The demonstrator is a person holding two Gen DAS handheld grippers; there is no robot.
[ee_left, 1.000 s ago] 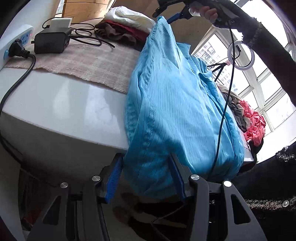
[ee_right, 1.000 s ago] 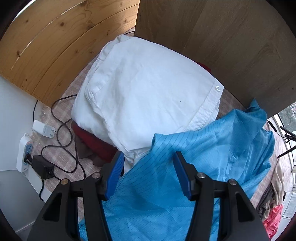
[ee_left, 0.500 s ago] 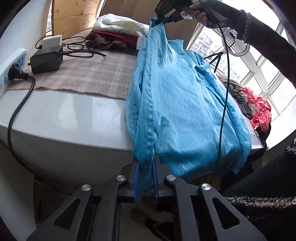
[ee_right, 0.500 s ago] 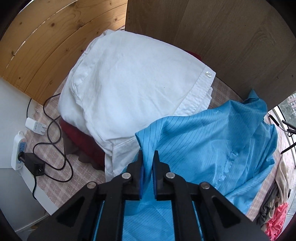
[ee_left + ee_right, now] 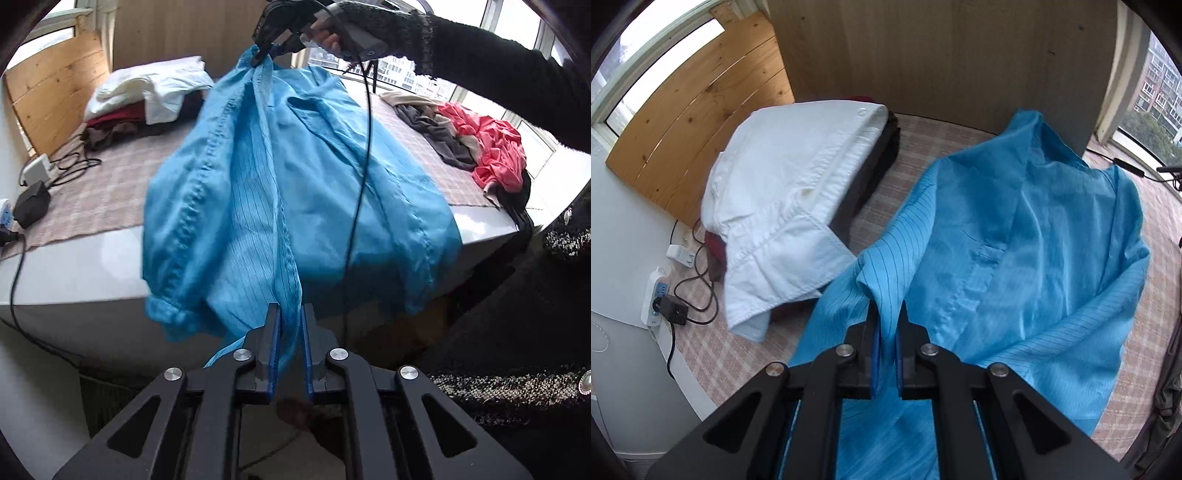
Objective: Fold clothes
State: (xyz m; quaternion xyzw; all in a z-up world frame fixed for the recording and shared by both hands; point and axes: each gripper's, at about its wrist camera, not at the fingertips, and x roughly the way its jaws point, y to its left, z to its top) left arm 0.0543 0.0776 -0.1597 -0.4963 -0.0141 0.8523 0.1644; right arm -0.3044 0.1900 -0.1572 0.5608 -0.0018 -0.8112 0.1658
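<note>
Here, a white table [image 5: 92, 266] carries a pale checked cloth [image 5: 110, 195]; wood panels [image 5: 701, 99] and windows stand behind it. Far left, a white shirt [image 5: 786, 206] tops a stack of dark clothes; a power strip [image 5: 657, 295] with cables lies at the left edge, a pink and grey heap [image 5: 491, 155] to the right. The blue pinstriped shirt [image 5: 295, 192] hangs over the near edge, bunched. Left gripper [image 5: 289, 350] is clamped on its hem, right gripper [image 5: 886, 350] pinching a far fold.

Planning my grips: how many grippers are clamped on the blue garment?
2: the left gripper pinches the blue garment at its near edge; the right gripper clamps its far edge, lifted.
</note>
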